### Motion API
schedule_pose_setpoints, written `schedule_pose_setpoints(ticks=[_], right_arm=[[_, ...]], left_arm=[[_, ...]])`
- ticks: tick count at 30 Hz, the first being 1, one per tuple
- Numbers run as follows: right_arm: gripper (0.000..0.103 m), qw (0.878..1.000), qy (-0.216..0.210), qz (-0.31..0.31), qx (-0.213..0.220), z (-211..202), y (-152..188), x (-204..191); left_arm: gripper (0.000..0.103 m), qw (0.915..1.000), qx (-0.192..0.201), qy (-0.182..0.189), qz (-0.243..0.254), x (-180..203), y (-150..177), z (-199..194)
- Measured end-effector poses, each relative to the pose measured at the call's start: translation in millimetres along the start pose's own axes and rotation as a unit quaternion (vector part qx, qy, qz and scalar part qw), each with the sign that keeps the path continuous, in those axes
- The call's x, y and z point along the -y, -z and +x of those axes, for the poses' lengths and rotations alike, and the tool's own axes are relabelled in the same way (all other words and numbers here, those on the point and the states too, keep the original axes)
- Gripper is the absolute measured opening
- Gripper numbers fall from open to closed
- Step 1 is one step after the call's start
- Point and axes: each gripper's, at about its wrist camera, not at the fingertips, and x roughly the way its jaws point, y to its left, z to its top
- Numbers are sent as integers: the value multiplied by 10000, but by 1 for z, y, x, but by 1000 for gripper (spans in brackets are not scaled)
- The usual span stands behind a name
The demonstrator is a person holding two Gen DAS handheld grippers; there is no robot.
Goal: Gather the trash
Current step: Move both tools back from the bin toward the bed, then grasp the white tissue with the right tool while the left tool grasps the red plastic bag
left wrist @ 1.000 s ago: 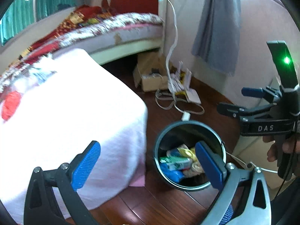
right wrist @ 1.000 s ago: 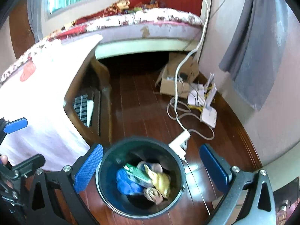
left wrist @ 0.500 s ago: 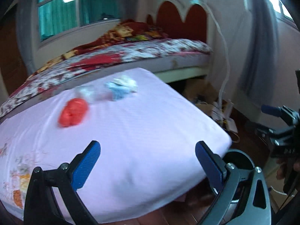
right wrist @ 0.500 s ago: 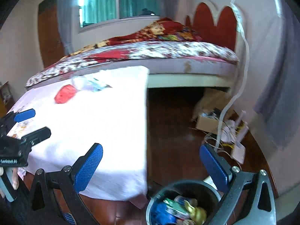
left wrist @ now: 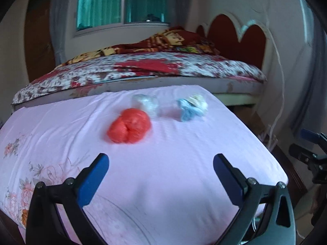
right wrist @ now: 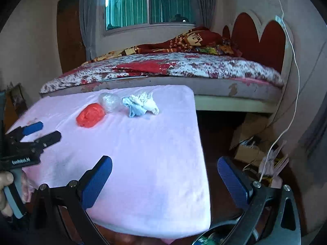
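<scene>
1. The left hand-held gripper (left wrist: 160, 167) hangs over the near part of the pink counter (left wrist: 184, 183), fingers wide apart and empty. Straight ahead, well past its tips, lies the red wad (left wrist: 129, 128).
2. Step in hand, as I judge it: reaching for the next piece of trash. Nothing is gripped yet.
3. The red wad is a squat lump, a little wider than deep, its long axis running roughly left to right across the counter. It has no clear pointing end.
4. Just behind it, touching or nearly so, sits a clear wad (left wrist: 146, 102), rounded, with no marked axis.
5. Right of that, apart from it, lies a blue-white wad (left wrist: 192, 107), its long axis also across the counter, blue end nearer the clear wad.
6. The right hand-held gripper (right wrist: 164, 179) straddles the counter's right edge, fingers wide apart and empty. The bin (right wrist: 206, 238) shows only as a rim below it.
7. Next move probably calls for pushing forward, lowering over one wad and closing; thin plastic may spring or slip.
</scene>
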Motion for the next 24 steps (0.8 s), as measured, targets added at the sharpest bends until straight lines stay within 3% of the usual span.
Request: schedule_pose_setpoints(ticks=[9, 16, 24], right_arm=[[102, 9995, -269, -99, -107, 88, -55, -18], [84, 9987, -261, -245, -376, 161, -81, -35], [83, 9989, -370, -29, -289, 207, -113, -39]], left_arm=[[97, 9992, -244, -258, -169, -33, -26, 72], [91, 9974, -625, -325, -141, -42, -30, 120], [86, 9974, -643, -302, -102, -42, -36, 133]])
